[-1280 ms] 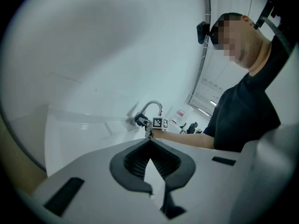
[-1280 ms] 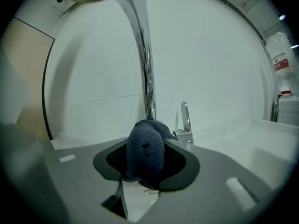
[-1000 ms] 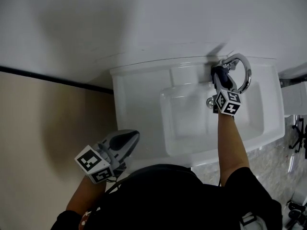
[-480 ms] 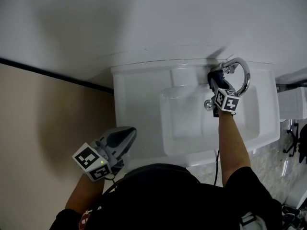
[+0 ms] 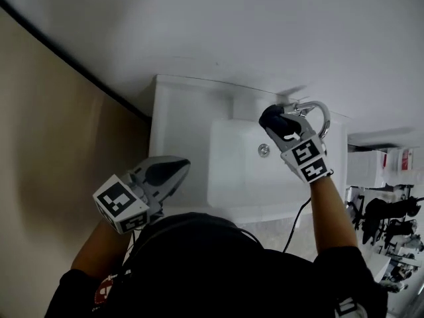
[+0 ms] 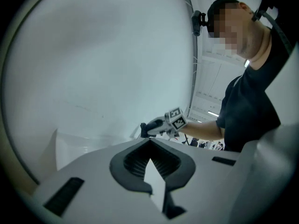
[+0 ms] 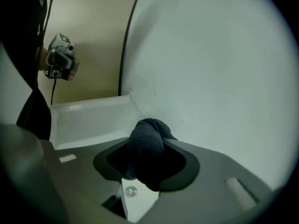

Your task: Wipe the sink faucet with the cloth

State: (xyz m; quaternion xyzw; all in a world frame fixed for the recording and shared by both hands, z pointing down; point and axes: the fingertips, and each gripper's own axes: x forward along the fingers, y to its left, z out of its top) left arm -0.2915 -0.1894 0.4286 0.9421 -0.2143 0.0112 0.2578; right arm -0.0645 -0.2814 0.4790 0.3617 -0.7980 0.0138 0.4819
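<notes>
Cloth [image 7: 147, 141] clamped in right gripper [image 5: 282, 127], beside faucet [image 5: 324, 116]; left gripper [image 5: 173, 171] closed, empty.

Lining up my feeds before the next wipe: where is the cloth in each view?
Head view: cloth upper right of centre, in the right tool, beside the faucet.
Left gripper view: small dark lump at centre, far off.
Right gripper view: low centre, clamped between the jaws.
Shared landmark: the white sink.
</notes>
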